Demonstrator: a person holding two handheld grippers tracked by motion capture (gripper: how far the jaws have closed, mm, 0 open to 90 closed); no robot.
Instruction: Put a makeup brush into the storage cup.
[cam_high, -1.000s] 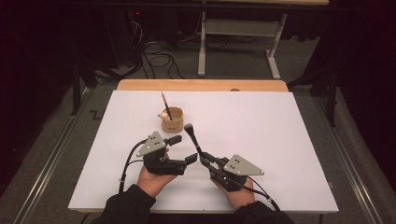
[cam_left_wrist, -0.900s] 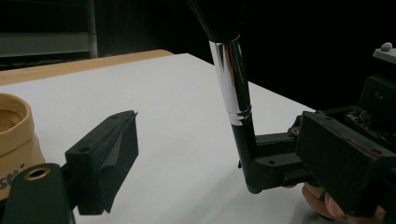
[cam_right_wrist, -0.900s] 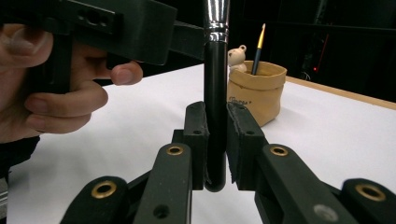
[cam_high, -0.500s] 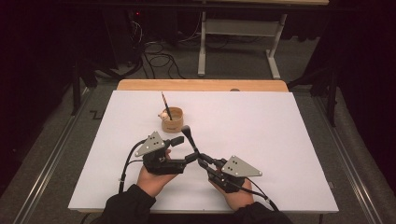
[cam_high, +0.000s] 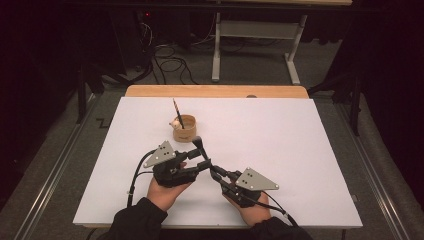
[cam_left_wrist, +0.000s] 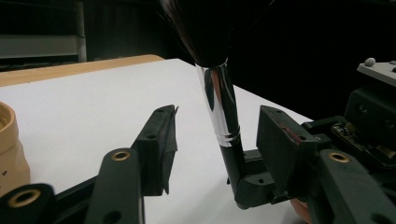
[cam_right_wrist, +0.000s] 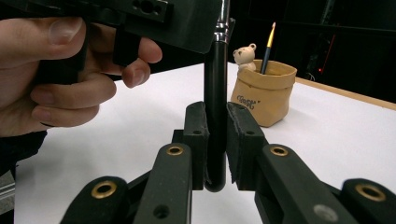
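My right gripper (cam_right_wrist: 215, 140) pinches the brush (cam_right_wrist: 215, 107) upright; my left gripper (cam_left_wrist: 217, 135), at nine o'clock, has just been closing, not yet touching.

Brush (cam_high: 199, 146) before cup (cam_high: 185, 128) on table (cam_high: 310, 150)

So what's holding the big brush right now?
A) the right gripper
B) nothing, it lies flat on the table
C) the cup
A: the right gripper has its jaws shut on the black handle of the brush, which stands upright. The left gripper has just been closing around the brush's silver collar, but gaps show on both sides, so it isn't gripping yet. The cup sits apart, farther back on the table.
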